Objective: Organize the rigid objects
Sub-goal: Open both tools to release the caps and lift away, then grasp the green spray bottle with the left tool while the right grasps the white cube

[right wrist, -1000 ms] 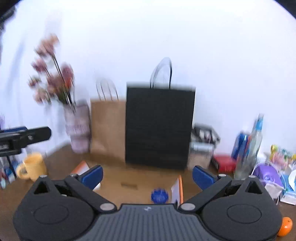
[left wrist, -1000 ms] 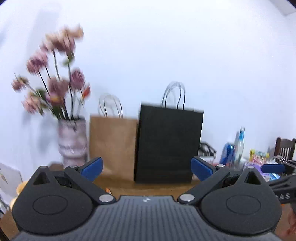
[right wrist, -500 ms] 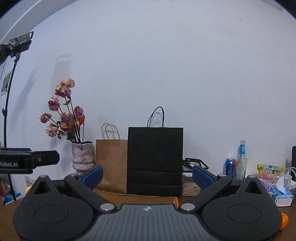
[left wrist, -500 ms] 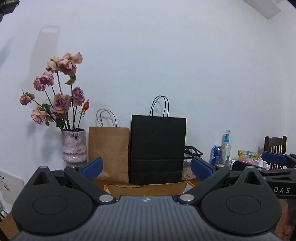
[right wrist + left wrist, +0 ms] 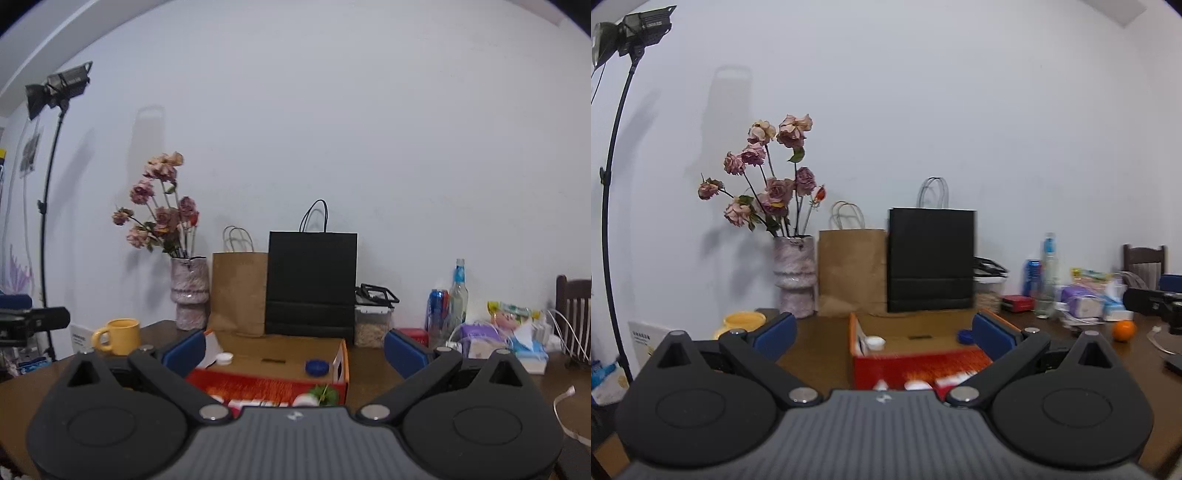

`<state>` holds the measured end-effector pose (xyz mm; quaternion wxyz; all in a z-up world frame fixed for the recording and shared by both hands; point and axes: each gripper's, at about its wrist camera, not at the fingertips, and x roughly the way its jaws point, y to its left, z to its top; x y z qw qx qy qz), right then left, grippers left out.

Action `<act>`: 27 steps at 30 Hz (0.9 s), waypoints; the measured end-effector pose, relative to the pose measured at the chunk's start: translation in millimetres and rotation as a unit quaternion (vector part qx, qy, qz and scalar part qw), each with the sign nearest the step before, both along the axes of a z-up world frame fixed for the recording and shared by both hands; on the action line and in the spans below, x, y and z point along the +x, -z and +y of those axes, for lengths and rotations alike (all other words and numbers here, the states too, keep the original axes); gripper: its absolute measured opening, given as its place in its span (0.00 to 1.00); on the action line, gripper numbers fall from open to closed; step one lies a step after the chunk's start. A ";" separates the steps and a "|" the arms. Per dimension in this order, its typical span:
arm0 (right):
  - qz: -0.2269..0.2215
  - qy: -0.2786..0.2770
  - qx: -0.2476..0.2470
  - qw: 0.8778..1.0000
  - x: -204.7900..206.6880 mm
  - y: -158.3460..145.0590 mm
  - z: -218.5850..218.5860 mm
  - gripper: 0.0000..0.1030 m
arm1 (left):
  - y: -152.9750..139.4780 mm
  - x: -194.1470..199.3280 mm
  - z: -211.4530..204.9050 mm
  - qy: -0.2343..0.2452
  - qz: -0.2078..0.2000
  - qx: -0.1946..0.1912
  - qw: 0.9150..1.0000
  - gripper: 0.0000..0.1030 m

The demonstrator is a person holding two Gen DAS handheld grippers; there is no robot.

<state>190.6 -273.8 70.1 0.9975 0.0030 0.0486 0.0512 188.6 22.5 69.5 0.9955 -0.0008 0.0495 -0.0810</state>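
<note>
Two caps, a white cap and a blue cap, lie in the open cardboard box on the table. Left gripper and right gripper are both spread wide and empty. Lower slowly, probably onto one cap, clearing the box walls.

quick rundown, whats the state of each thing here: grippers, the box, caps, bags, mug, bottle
left gripper: open, empty
right gripper: open, empty
cardboard box: open on top, on the table
white cap: lying in the box
blue cap: lying in the box
black bag: upright against the wall
brown bag: upright beside the black one
yellow mug: upright
clear bottle: upright, capped
</note>
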 end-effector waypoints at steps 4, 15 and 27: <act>0.002 -0.005 0.044 0.999 -66.1 20.1 5.4 1.00 | 21.0 -68.1 6.1 -0.003 0.000 0.017 1.000 1.00; 0.020 -0.008 0.026 0.999 -136.2 43.3 50.8 1.00 | 33.7 -136.1 6.2 -0.019 -0.009 0.036 0.999 1.00; 0.094 0.007 0.070 0.993 -76.0 79.7 27.9 0.99 | 62.7 -64.1 6.5 -0.035 0.073 0.020 0.997 1.00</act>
